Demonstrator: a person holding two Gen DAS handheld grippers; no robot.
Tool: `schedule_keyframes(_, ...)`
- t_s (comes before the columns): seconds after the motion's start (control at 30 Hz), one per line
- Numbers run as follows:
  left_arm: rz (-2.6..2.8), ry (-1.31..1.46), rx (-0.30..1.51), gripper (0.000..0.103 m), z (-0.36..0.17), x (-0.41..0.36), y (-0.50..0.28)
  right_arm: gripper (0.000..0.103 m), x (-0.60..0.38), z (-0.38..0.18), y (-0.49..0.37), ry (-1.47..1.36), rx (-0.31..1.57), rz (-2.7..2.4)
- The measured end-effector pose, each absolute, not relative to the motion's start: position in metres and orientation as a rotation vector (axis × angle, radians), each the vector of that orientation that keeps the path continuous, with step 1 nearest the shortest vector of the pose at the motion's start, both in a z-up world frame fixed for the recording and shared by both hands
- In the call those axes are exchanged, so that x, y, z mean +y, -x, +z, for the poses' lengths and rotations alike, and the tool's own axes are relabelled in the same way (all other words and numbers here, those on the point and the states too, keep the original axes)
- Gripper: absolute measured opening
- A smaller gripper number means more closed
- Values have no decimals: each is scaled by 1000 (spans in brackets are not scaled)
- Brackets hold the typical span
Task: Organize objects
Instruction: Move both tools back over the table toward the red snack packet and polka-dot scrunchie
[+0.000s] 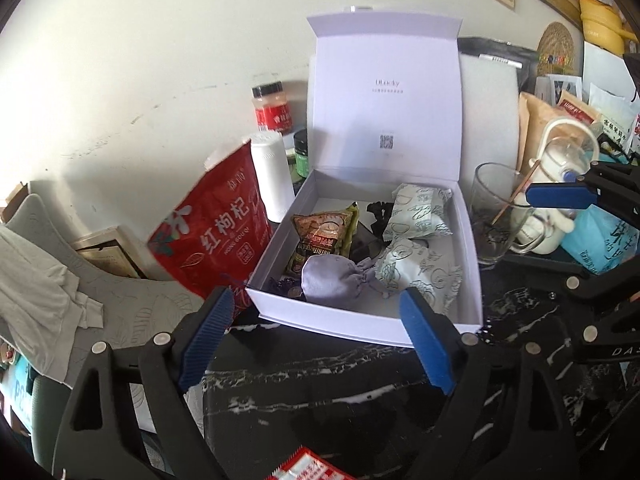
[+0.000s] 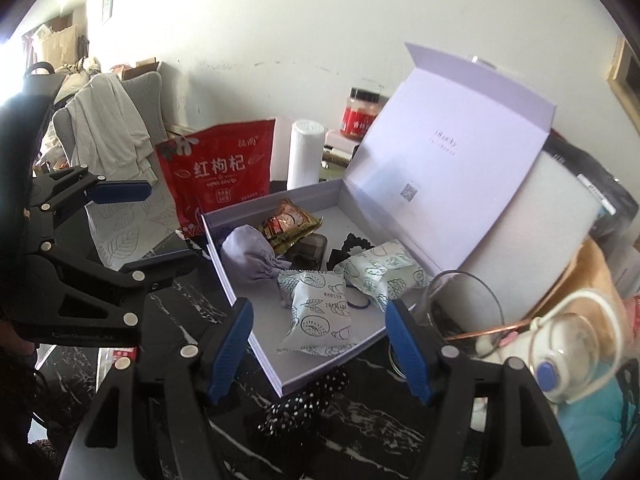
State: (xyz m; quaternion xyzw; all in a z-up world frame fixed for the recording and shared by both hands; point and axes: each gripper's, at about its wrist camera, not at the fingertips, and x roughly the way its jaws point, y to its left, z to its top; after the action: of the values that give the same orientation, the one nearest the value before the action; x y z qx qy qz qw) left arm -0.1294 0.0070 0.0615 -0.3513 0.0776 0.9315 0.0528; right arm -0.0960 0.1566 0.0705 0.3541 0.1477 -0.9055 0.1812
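Observation:
An open white box [image 1: 352, 322] [image 2: 218, 256] stands on the black marble table with its lid upright. Inside lie a lavender drawstring pouch [image 1: 328, 284] [image 2: 250, 256], two pale packets with green prints [image 1: 418, 212] [image 2: 316, 316], a brown and green snack packet [image 1: 320, 236] [image 2: 290, 222] and a black hair clip [image 1: 378, 210]. My left gripper [image 1: 316, 300] hovers open above the box's near edge, with nothing between its blue pads. My right gripper [image 2: 320, 308] is open too, over the box's near corner, holding nothing. Each gripper shows in the other's view: left gripper [image 2: 148, 228], right gripper [image 1: 580, 236].
A red goji bag [image 1: 216, 232], a white bottle [image 1: 272, 176] and a red-labelled jar [image 1: 274, 110] stand left of the box. A glass cup [image 1: 496, 216] with a stick and a white kettle [image 2: 568, 344] crowd its right. A polka-dot cloth [image 2: 304, 404] lies in front. A chair [image 1: 52, 272] holds draped cloth.

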Motion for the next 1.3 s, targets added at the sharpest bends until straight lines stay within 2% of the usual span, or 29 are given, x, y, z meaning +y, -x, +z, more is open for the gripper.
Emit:
schedule_keyframes(0.17, 2851, 1043, 203, 89, 79, 8, 98, 69, 163, 84, 71, -966, 405, -2587)
schedule_keyframes(0.37, 2850, 1071, 22, 90, 90, 1, 59, 69, 170, 88, 41, -957, 385, -2609)
schedule_keyframes(0.47, 2868, 1092, -12, 90, 89, -1, 40, 69, 173, 87, 25, -954, 381, -2610)
schedule_keyframes(1.0, 2876, 1172, 9, 90, 58, 4, -29, 69, 181, 63, -33, -994, 368, -2597)
schedule_keyframes(1.3, 2829, 1258, -20, 90, 19, 14, -53, 69, 185, 34, -48, -1071, 340, -2576)
